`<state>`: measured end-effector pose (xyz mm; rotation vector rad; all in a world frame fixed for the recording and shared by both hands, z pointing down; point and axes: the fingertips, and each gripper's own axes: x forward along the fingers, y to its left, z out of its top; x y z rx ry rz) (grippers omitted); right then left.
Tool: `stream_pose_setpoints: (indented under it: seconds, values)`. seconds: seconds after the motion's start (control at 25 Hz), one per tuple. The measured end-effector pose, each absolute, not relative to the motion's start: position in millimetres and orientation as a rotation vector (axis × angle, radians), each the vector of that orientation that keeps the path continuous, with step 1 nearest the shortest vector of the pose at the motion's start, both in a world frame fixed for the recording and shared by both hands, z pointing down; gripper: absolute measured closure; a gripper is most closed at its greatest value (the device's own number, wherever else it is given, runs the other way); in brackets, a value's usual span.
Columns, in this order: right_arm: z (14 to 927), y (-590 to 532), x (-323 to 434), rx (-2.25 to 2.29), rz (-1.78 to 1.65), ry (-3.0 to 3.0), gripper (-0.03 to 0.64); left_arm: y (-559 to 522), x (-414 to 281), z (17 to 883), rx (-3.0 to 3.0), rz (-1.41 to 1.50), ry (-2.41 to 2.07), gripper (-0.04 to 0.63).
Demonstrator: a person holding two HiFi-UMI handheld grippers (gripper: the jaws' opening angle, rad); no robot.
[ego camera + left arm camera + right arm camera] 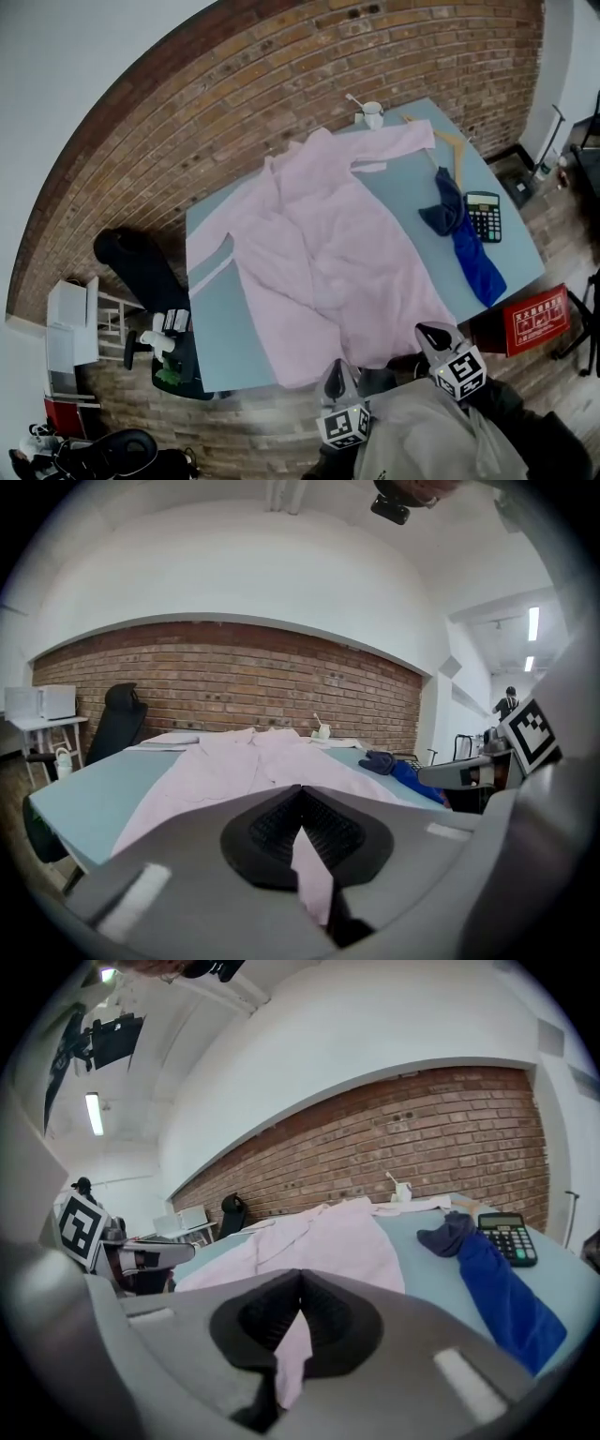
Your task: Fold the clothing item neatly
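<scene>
A pale pink shirt (319,234) lies spread open on the light blue table (220,328), collar toward the brick wall and sleeves out to both sides. Both grippers sit at the near hem. My left gripper (336,368) is shut on the hem's left part; pink cloth (309,864) shows pinched between its closed jaws (302,799). My right gripper (427,331) is shut on the hem further right, with a strip of the shirt (291,1354) hanging from its closed jaws (298,1283). The rest of the shirt (328,1237) stretches away flat.
A dark blue garment (466,242), a calculator (484,216) and a wooden hanger (452,145) lie on the table's right side. A white cup (372,114) stands at the far edge. A black chair (141,267) is left of the table, a red box (536,319) right.
</scene>
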<state>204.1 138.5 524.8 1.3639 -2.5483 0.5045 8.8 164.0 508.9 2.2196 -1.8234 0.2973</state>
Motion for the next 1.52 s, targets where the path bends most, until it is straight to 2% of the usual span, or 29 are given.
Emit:
stream_pose_setpoints:
  seconds: [0.2,0.36,0.72,0.88,1.04,1.36,1.44,1.52]
  values:
    - [526,108,189,1.463,0.551,-2.486,0.617,122,-16,503,2.291,0.327,-1.739,0.588]
    - [517,68,178,1.59,0.58,-2.448,0.617,97,-65,499,2.262,0.352,-1.732,0.588]
    - [458,-39,238,1.814,0.364,-2.257,0.617,35,-94,498,2.283,0.393,-1.684,0.589]
    - [449,-77,228,1.766,0.206,-2.253,0.617,-18,-66,484,2.328,0.326,-1.632,0.588]
    - [457,-120,229,1.686,0.199,-2.262,0.617,-82,-14,470,2.402,0.26,-1.557,0.589]
    - [498,-260,309,1.519,-0.051,-2.013,0.615,-175,72,475,2.431,0.21,-1.458,0.588]
    - [527,-290,334,1.446,-0.008,-1.922,0.529,-178,80,489,2.405,0.239,-1.439,0.588]
    - [551,-319,360,1.387,0.045,-1.812,0.486,-179,84,504,2.366,0.276,-1.421,0.588]
